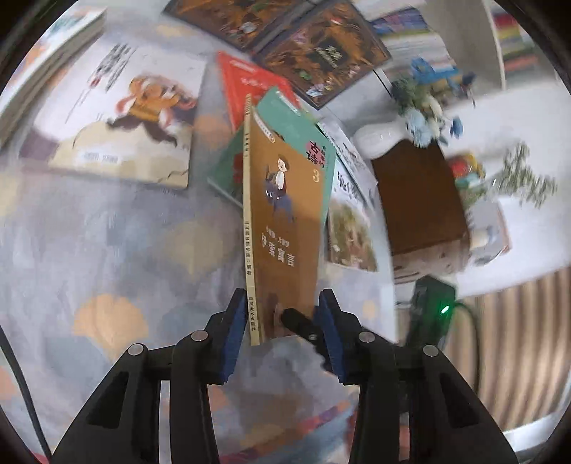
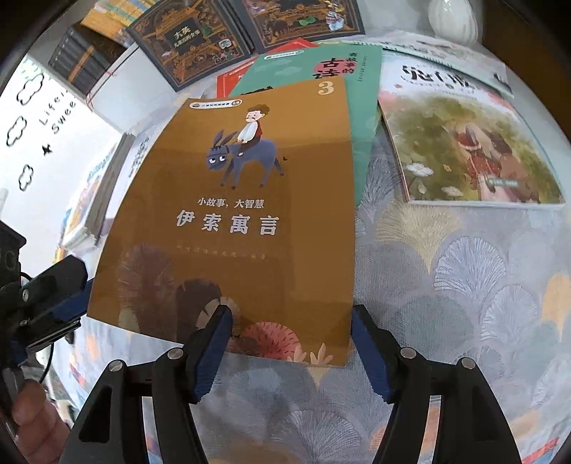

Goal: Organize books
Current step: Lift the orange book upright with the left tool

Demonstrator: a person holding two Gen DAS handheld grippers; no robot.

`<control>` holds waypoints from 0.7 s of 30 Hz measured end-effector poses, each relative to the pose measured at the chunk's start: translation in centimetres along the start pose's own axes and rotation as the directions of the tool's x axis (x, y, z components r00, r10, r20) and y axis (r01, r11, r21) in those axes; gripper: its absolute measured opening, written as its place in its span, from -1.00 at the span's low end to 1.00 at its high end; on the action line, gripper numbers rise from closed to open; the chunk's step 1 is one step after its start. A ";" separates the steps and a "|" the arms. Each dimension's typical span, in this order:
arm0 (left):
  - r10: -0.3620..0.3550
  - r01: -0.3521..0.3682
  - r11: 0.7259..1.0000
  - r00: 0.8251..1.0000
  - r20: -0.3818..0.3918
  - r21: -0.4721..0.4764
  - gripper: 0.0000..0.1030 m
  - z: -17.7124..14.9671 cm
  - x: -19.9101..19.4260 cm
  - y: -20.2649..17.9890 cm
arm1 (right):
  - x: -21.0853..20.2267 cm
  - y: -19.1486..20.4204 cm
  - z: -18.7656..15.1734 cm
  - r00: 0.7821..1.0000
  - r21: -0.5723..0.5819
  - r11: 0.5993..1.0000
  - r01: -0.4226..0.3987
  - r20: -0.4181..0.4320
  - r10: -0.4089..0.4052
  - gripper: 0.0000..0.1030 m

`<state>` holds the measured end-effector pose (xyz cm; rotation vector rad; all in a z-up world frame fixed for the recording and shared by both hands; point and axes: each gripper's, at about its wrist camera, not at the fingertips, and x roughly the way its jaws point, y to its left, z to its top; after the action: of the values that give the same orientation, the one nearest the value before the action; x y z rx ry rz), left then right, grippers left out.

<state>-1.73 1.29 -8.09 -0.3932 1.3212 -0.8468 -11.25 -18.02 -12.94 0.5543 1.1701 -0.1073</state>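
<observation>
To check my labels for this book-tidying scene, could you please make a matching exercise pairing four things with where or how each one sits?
Things
1. brown paperback with a donkey rider on its cover
2. green paperback with a red circle
3. paperback with a flowery meadow cover
4. white ceramic vase

Places
A. farthest away, beyond the books
B. lying flat beside the green paperback
C. raised off the cloth, gripped by the left gripper
D. partly hidden behind the brown cover

Pairs: 1-C, 2-D, 3-B, 4-A
</observation>
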 end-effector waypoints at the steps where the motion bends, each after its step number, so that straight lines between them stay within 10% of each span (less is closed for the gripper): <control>1: 0.018 -0.018 1.000 1.000 -0.014 0.001 -0.29 0.0 0.6 0.2 | -0.1 -0.3 0.0 1.000 0.018 1.000 -0.016 0.000 0.016 0.30; 7: 0.107 -0.106 0.994 0.992 -0.059 0.021 -0.29 0.0 3.3 -0.5 | -0.4 -1.0 -0.1 0.999 0.057 0.997 -0.043 -0.003 0.044 0.30; 11: 0.132 -0.130 0.991 0.990 -0.057 0.037 -0.79 0.6 4.1 -1.4 | -0.6 -1.6 0.1 0.996 0.093 0.992 -0.086 -0.012 0.087 0.30; 21: -0.127 0.114 0.983 0.989 -0.082 -0.146 -0.83 2.7 3.2 -0.5 | -1.3 -8.7 -0.2 0.911 0.424 0.817 -0.390 0.050 0.409 0.30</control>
<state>0.68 -1.92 -9.32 -0.5561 1.4576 -0.8832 -15.07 -25.75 -14.93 1.1905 1.0492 0.0138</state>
